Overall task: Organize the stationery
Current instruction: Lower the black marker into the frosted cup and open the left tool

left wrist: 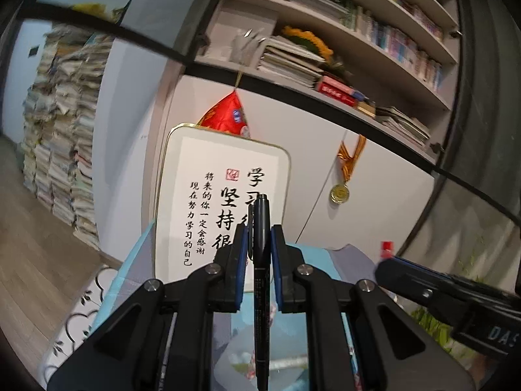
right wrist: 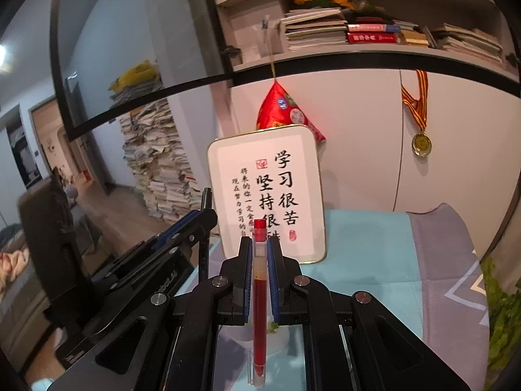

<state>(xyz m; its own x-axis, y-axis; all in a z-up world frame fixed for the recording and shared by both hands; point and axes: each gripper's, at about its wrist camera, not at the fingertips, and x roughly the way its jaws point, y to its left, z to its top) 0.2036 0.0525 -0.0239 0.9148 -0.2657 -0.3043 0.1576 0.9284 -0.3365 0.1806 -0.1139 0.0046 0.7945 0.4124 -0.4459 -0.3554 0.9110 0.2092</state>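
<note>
My left gripper [left wrist: 259, 238] is shut on a black marker pen [left wrist: 261, 293] that stands upright between its blue pads, cap end up. My right gripper [right wrist: 259, 244] is shut on a clear pen with red ink and a red cap [right wrist: 259, 293], also upright. Both are held in the air above a light blue cloth [right wrist: 364, 260]. The right gripper shows at the right edge of the left wrist view [left wrist: 387, 265] with the red cap [left wrist: 387, 249] poking out. The left gripper shows at the left of the right wrist view [right wrist: 202, 218] with the black pen [right wrist: 205, 228].
A white framed calligraphy plaque [right wrist: 267, 192] stands on the cloth against a white cabinet. A red pouch [right wrist: 283, 107] and a medal [right wrist: 421, 143] hang above. Shelves of books [right wrist: 358, 29] run overhead. Tall paper stacks [right wrist: 156, 163] stand left on the floor. Green leaves [right wrist: 501, 319] show at right.
</note>
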